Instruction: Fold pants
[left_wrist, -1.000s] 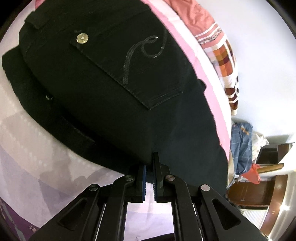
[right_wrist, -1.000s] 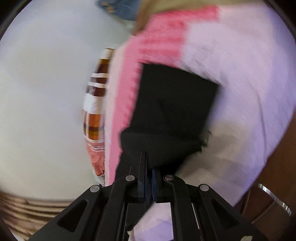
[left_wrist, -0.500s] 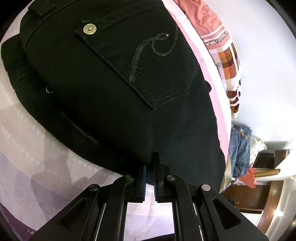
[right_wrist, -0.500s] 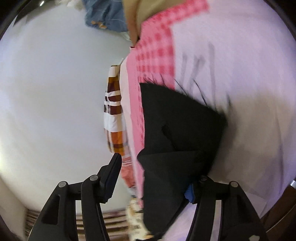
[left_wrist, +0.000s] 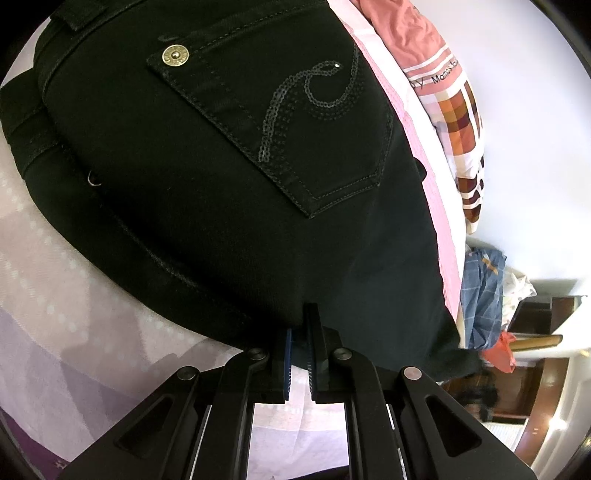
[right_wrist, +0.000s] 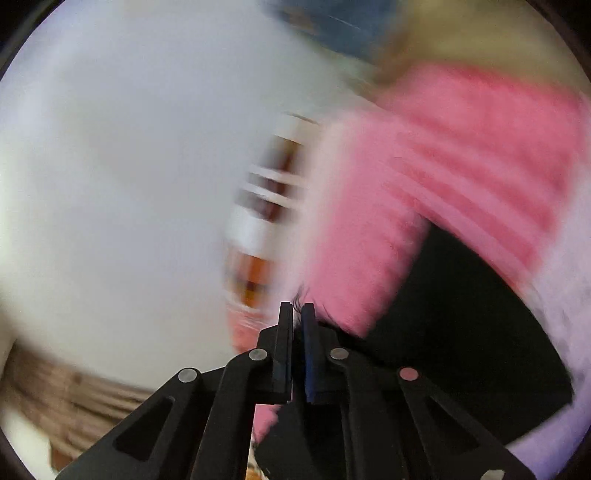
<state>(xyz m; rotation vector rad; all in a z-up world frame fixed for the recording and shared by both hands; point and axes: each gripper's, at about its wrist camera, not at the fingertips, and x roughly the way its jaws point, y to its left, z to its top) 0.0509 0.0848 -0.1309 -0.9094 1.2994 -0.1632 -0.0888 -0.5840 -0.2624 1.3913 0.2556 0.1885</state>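
Here, the left tool (left_wrist: 299, 332) pinches the edge of the black denim pants (left_wrist: 221, 166) on the lilac-sheeted bed (left_wrist: 55, 295); the right tool (right_wrist: 297, 317) is pressed together, holding nothing.

You've got black pants (left_wrist: 207, 192) with a brass button (left_wrist: 176, 55) and sequin swirl on the pocket (left_wrist: 291, 122); pink-checked, pale lilac bedsheet (left_wrist: 55, 295); orange-brown plaid cloth (left_wrist: 463, 122); blue checked garment (left_wrist: 480, 295).

The pants (left_wrist: 229, 192) are matt black stitched denim, a brass-look metal button (left_wrist: 176, 55) at eleven o'clock, glossy sequins (left_wrist: 295, 107) on the pocket; beneath, soft pale cloth bedding (left_wrist: 66, 317); matt black plastic fingers (left_wrist: 314, 332).
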